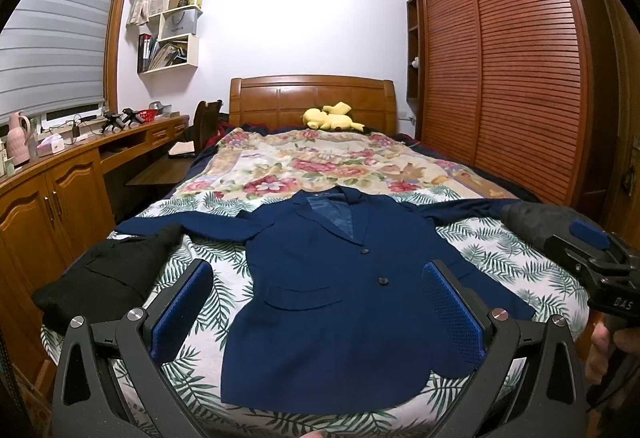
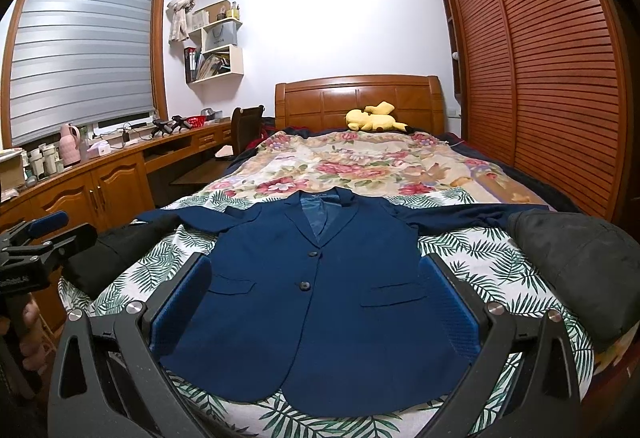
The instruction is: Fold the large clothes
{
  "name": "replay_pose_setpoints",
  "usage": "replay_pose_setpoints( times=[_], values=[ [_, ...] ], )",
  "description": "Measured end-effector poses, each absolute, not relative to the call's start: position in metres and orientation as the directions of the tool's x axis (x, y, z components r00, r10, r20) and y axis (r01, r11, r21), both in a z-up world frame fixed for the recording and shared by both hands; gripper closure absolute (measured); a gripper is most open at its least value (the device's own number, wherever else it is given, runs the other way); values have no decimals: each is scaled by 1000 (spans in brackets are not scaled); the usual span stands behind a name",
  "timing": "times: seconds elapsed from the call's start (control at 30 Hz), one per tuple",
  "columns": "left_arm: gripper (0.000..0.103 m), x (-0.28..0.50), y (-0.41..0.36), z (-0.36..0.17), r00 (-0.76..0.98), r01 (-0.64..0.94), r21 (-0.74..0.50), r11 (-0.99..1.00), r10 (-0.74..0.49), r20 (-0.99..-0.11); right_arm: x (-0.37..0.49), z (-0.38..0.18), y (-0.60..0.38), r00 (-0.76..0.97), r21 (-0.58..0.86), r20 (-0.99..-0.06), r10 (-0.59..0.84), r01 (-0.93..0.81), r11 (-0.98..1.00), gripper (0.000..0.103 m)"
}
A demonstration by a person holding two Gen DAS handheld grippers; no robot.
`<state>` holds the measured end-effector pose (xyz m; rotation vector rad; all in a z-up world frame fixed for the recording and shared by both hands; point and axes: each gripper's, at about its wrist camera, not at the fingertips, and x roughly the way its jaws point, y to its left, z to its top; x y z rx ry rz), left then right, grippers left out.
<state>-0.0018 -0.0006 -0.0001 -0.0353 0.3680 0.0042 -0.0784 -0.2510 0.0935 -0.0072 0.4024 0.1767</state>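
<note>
On the bed point(image 1: 500, 250) one navy blazer point(image 1: 332, 278), perhaps two dark garments; both grippers' jaws apart

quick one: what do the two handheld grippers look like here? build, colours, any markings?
Both match. The left gripper and right gripper have matte black angular frames with triangular cutouts, silver round pivot bolts, and jaws lined with textured blue pads. The right gripper's body carries white "DAS" lettering. No sleeves or cables clearly visible.

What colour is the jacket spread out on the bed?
The jacket is dark navy blue with dark buttons, seen best in the right wrist view.
</note>
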Motion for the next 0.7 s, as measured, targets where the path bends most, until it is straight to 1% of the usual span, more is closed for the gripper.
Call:
replay_pose_setpoints(
  times=[0.7],
  values=[
    [0,-4,-1,-2,936,-6,-33,999,-6,-351,-78,90,-252,904,27,-391,172,-176,984,0]
  ],
)
